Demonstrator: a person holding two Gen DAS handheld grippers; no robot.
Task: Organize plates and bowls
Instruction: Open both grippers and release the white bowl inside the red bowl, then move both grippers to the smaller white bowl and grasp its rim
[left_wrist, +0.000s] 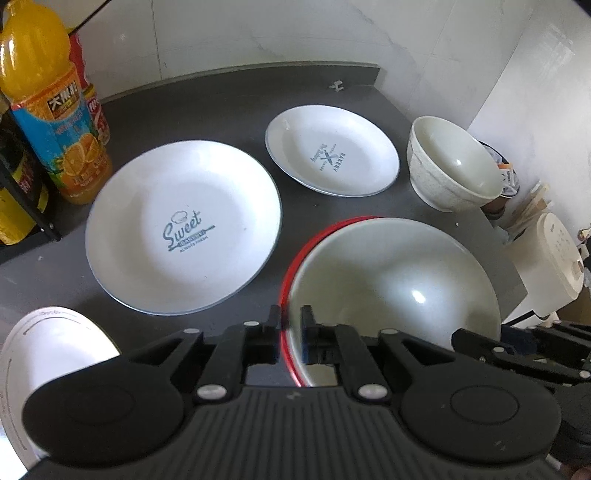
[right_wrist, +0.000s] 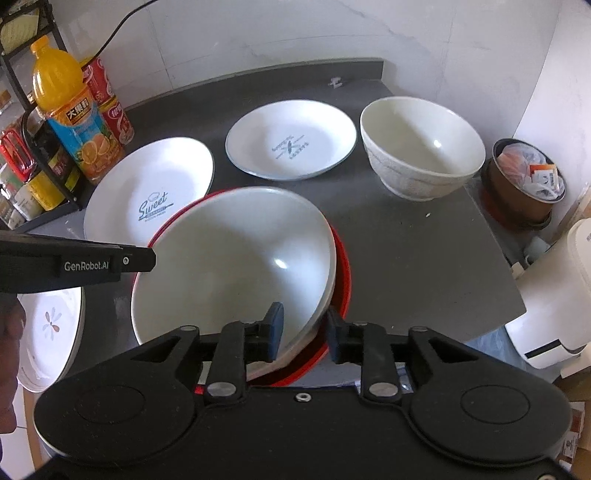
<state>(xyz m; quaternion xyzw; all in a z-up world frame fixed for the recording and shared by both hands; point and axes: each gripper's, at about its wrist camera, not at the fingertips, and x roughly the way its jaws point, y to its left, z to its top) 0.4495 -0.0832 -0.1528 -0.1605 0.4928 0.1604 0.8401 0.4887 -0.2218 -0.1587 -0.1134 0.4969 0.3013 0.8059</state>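
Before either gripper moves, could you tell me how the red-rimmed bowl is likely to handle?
The red-rimmed bowl looks rigid and glazed, so its rim may slip between the left gripper pads. The right gripper straddles its rim without clamping. It sits tilted, so it could tip.

Left gripper (left_wrist: 290, 325), its fingers (left_wrist: 272, 321) closed on the near rim of the red-rimmed bowl (left_wrist: 395, 288), which sits at the near right of the dark bench (left_wrist: 221, 107). Left of this bowl lies the "Sweet" plate (left_wrist: 184, 229); beyond the bowl lies the smaller "Bakery" plate (left_wrist: 332, 149). Right of that plate, a cream bowl (left_wrist: 450, 166) stands at the bench edge. An orange juice bottle (left_wrist: 48, 103) stands beyond the "Sweet" plate at far left. Another white plate (left_wrist: 48, 347) lies at the near left.
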